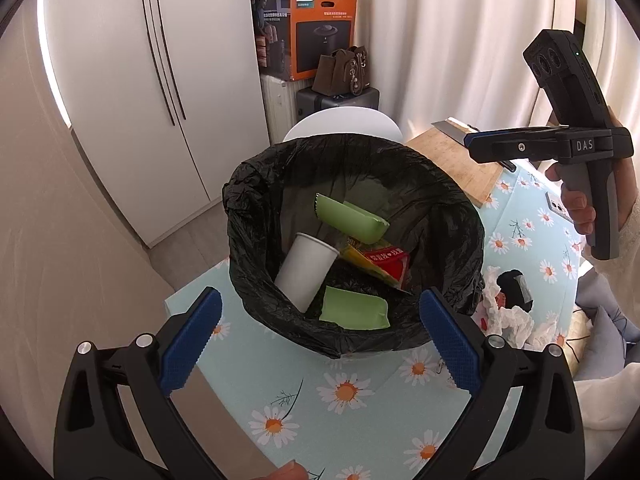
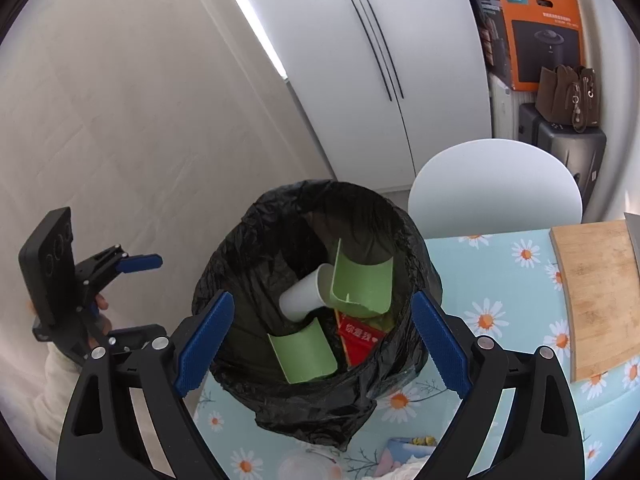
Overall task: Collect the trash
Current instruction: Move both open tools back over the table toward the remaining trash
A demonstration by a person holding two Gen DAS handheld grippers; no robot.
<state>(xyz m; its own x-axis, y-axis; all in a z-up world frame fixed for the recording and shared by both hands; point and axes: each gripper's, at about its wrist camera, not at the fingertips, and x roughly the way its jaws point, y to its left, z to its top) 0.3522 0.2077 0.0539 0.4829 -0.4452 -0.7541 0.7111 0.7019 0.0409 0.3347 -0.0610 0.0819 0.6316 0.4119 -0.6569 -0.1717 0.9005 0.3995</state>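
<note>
Blue pads of your left gripper (image 1: 320,344) stand spread wide with nothing between them, hovering over the near rim of the black-lined trash bin (image 1: 256,184) on the daisy-print worktop (image 1: 344,408). Inside the bin you can see a white paper cup (image 1: 306,270) on its side, two pale green wrappers (image 1: 352,220) (image 1: 354,312) and a red and yellow packet (image 1: 380,262). To the right of the bin, crumpled white tissue (image 1: 508,312) lies on the worktop around something dark; I cannot make out what it is. That looks like the next piece to collect, so you will need to swing away from the bin and come down over it.

From the right wrist view, your right gripper (image 2: 322,344) is likewise wide open and empty above the bin, so the drop step looks finished. The same cup, green wrappers and red packet sit in the bin. At the bottom edge, near the bin's foot, more litter, probably tissue (image 2: 404,470), shows only in part.
</note>
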